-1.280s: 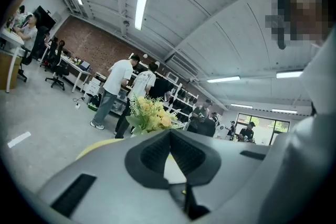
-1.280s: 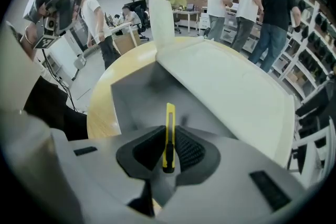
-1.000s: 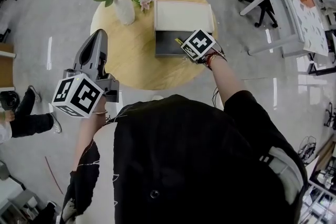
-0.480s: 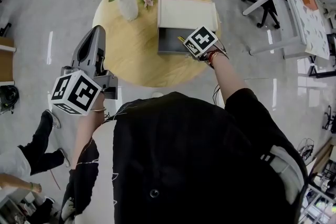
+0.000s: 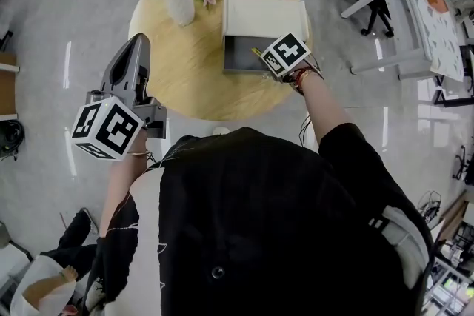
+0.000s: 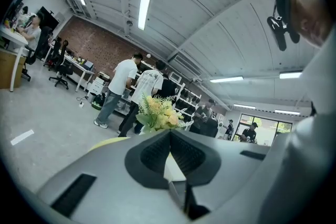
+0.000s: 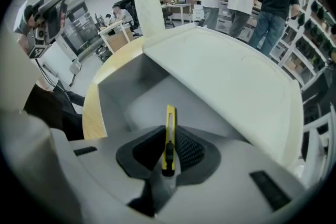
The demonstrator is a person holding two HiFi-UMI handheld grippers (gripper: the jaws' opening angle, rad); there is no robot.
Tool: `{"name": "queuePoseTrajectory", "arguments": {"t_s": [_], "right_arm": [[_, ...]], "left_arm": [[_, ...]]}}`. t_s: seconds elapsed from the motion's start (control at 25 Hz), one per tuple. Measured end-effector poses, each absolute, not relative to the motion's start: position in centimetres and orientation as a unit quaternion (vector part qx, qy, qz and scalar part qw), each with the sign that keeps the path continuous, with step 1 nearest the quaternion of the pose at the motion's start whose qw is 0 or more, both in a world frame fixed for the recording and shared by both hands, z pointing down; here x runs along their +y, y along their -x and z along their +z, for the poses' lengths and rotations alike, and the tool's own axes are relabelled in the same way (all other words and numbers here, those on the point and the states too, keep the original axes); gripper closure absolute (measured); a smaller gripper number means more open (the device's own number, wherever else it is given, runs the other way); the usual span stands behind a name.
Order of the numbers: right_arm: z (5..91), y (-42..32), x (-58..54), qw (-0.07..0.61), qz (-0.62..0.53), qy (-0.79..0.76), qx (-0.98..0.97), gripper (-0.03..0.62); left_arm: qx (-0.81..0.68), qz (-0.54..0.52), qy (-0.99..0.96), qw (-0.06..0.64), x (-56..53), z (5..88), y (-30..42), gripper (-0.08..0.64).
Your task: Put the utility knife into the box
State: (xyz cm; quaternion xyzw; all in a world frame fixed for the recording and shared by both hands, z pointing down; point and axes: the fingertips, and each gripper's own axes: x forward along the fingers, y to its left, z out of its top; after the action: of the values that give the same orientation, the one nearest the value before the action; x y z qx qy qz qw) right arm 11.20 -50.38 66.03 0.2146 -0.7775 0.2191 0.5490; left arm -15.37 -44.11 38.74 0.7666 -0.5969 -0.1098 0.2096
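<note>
Your right claw [image 7: 168, 147] is clamped on the utility knife [image 7: 170, 118], with the tip pointing into the box [image 7: 121, 98] at the worktop's [image 5: 185, 78] far right edge. Left claw [image 6: 170, 150]: jaws together, nothing in them, held off the worktop's near left edge. Risk: if you let go while it's tilted, the knife could glance off the box wall or land on the lid [image 7: 231, 81].

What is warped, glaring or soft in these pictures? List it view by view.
Head view: fisheye bows the room's edges, and bright streaks glare off the glossy floor. Left gripper view: the ceiling light strip blows out white; the left gripper looks soft up close. Right gripper view: the utility knife reads sharp in the right gripper, but the box lid bulges with distortion.
</note>
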Motion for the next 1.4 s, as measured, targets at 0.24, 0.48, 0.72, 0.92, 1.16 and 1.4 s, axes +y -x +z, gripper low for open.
{"name": "queuePoseTrajectory", "arguments": {"t_s": [0.24,0.48,0.72,0.92,1.16,1.4], "right_arm": [[66.2,-11.1,-50.6,0.543,0.244,-0.237,-0.768,0.526],[64.4,-11.9,-51.5,0.501,0.256,-0.313,-0.765,0.515],[60.1,-12.6,-52.0,0.376,0.293,-0.450,-0.755,0.515],[55.9,-11.8,-48.8,0.263,0.336,-0.545,-0.721,0.558],[50.0,-7.3,-43.8,0.077,0.368,-0.623,-0.686,0.586],[43.6,-3.0,-39.8,-0.082,0.346,-0.645,-0.676,0.586]], "left_arm": [[-0.587,-0.101,-0.774,0.215,-44.2,39.1,15.8,0.549],[-0.535,-0.074,-0.813,0.219,-45.4,38.4,14.8,0.549],[-0.432,-0.046,-0.874,0.217,-47.8,37.1,12.8,0.549],[-0.342,-0.025,-0.916,0.211,-47.2,35.9,11.6,0.549],[-0.260,-0.030,-0.940,0.219,-45.5,35.3,11.6,0.549],[-0.184,-0.018,-0.960,0.209,-42.4,34.8,10.4,0.549]]}}
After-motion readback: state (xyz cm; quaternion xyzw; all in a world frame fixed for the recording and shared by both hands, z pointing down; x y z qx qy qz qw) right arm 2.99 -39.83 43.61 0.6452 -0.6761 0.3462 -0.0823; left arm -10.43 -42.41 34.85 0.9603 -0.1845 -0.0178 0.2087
